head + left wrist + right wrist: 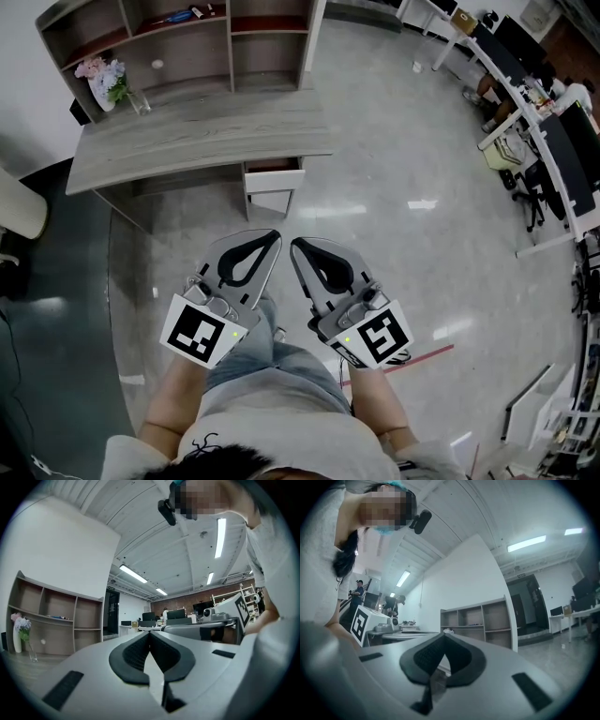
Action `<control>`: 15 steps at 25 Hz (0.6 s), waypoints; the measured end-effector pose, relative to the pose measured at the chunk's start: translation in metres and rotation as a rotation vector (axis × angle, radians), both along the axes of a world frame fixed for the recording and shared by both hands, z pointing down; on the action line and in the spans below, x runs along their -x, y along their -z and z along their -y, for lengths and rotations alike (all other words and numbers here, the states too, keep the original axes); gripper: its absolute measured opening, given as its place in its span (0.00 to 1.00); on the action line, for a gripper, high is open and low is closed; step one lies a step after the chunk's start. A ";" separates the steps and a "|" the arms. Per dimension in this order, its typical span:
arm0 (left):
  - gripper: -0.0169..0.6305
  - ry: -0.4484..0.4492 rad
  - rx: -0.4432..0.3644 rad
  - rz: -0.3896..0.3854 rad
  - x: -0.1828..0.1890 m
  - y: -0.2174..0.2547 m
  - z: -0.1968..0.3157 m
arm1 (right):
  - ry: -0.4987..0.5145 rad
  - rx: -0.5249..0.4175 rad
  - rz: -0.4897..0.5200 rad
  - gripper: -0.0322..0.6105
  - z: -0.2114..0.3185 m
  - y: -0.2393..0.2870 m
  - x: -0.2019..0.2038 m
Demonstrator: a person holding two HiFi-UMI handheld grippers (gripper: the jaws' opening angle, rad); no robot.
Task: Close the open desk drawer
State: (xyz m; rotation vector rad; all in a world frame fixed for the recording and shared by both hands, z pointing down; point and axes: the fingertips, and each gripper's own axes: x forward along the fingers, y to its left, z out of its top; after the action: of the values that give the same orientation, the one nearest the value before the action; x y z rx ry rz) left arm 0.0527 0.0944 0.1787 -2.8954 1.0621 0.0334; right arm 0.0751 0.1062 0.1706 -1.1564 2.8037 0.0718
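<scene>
Flower vase [101,81], shelving unit [187,58], red floor tape [412,358], distant workstations [536,105]

I find no legible text, brand or number in any view. The cubes on the left gripper [272,238] and right gripper [298,246] carry only black-and-white square patterns, no characters. A small green sign [111,588] above the dark doorway [110,613] is too small to read.

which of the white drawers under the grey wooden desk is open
The top white drawer, right under the desktop: it juts out, showing its brown inside, while the drawer below looks shut.
</scene>
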 end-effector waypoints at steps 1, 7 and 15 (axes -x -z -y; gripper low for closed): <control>0.04 -0.006 0.001 -0.001 -0.002 -0.001 0.005 | -0.006 0.001 -0.003 0.06 0.004 -0.001 -0.002; 0.04 -0.038 0.001 -0.003 -0.017 -0.005 0.038 | -0.047 0.010 -0.012 0.06 0.040 -0.008 -0.016; 0.04 -0.038 0.005 0.014 -0.024 -0.009 0.096 | -0.048 0.031 0.022 0.06 0.105 -0.010 -0.024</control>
State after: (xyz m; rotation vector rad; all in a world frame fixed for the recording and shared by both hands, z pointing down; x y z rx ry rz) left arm 0.0764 -0.0015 0.1882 -2.9160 1.0067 0.0127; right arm 0.0991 0.0010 0.1805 -1.2233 2.7682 0.0198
